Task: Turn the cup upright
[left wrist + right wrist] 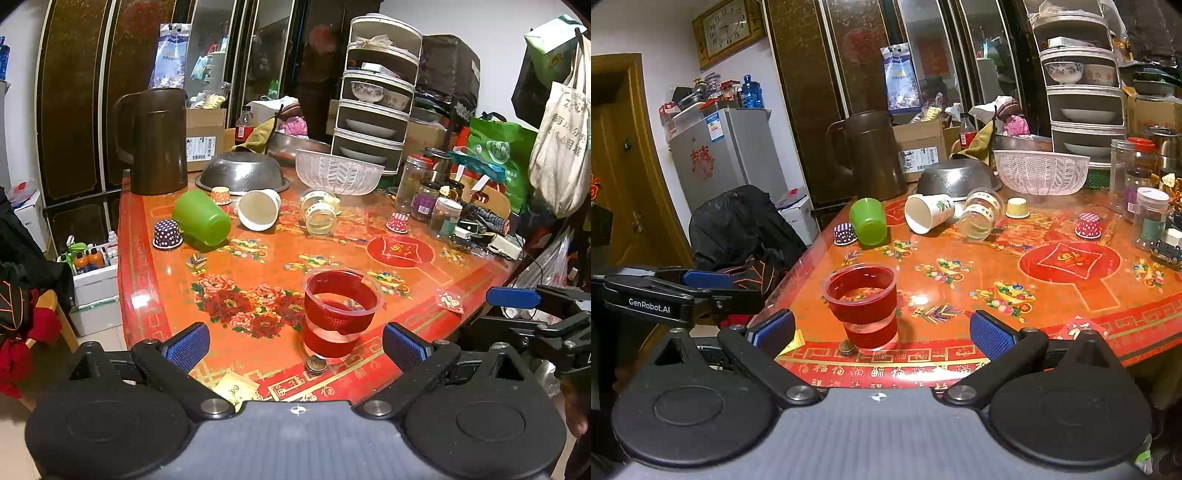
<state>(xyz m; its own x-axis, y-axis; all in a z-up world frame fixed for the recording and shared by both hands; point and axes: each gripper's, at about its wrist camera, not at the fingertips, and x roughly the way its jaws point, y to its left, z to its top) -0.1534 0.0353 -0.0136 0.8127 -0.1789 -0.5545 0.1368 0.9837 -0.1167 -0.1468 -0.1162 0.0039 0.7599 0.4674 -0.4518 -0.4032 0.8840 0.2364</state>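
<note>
cups lie scattered on the red patterned table (258, 266). a clear cup with a red band (340, 310) stands upright in the lower middle of both views, near the table's front edge, a coin (316, 364) touching its base. the left tongs (295, 345) gape wide with nothing held; the right tongs (881, 330) likewise. higher in the frame, a green cup (201, 218), a white cup (258, 209) and a clear banded cup (319, 212) lie on their sides before a steel bowl (242, 171).
</note>
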